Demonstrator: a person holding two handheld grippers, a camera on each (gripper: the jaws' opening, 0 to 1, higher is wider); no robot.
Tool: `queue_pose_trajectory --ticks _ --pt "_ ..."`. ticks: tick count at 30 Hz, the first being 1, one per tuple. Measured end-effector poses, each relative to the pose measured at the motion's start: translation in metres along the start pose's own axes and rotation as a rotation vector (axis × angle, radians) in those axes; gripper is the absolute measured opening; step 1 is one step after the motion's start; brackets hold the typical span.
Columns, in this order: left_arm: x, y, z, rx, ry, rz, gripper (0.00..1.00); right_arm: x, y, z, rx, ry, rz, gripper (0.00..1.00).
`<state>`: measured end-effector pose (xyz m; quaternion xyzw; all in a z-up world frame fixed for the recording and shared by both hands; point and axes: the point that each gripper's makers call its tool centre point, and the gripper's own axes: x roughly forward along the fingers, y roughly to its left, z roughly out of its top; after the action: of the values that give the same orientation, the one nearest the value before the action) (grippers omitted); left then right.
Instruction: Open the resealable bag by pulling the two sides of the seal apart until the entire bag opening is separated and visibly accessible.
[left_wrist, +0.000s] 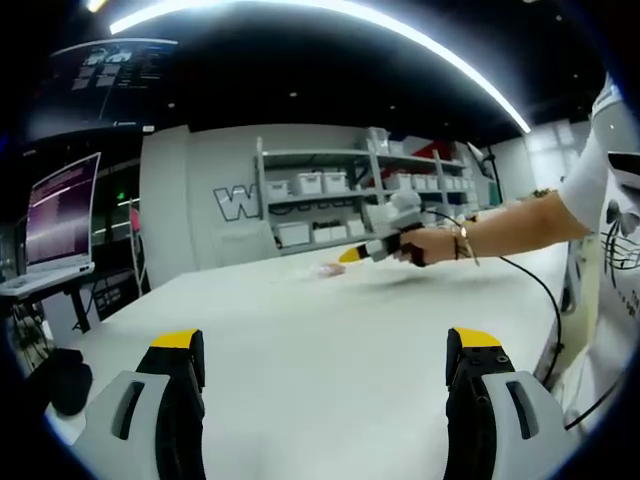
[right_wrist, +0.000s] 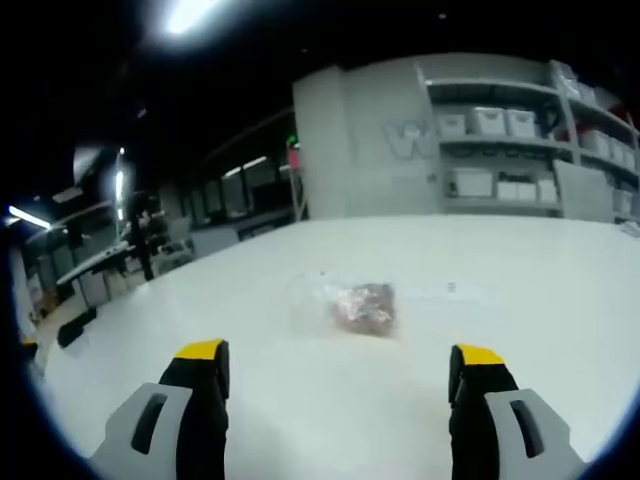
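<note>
A clear resealable bag (right_wrist: 345, 303) with brownish contents lies flat on the white table (right_wrist: 520, 280), a short way ahead of my right gripper (right_wrist: 340, 372), which is open and empty. In the left gripper view the same bag (left_wrist: 327, 269) is a small shape far across the table (left_wrist: 300, 350). There the right gripper (left_wrist: 352, 256), held by a person's hand (left_wrist: 430, 244), points at the bag from the right. My left gripper (left_wrist: 328, 352) is open above bare tabletop, far from the bag, with nothing between its jaws.
Grey shelving (left_wrist: 340, 195) with white bins lines the wall behind the table. A monitor (left_wrist: 62, 215) stands on a desk at the left. A black cable (left_wrist: 540, 290) trails from the hand toward the table's right edge, beside the person's white shirt (left_wrist: 615, 270).
</note>
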<state>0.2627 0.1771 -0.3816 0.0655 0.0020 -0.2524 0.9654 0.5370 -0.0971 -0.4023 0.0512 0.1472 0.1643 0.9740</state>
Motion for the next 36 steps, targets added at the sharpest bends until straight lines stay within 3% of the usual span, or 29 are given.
queue_pose_trajectory --ticks 25,36 --pt "0.003 -0.004 -0.003 -0.003 0.009 -0.008 1.0 -0.066 0.006 -0.012 0.072 -0.072 0.064 0.89" --pt "0.003 -0.003 -0.007 -0.011 0.016 -0.011 1.0 -0.111 0.02 -0.014 0.097 -0.119 0.102 0.88"
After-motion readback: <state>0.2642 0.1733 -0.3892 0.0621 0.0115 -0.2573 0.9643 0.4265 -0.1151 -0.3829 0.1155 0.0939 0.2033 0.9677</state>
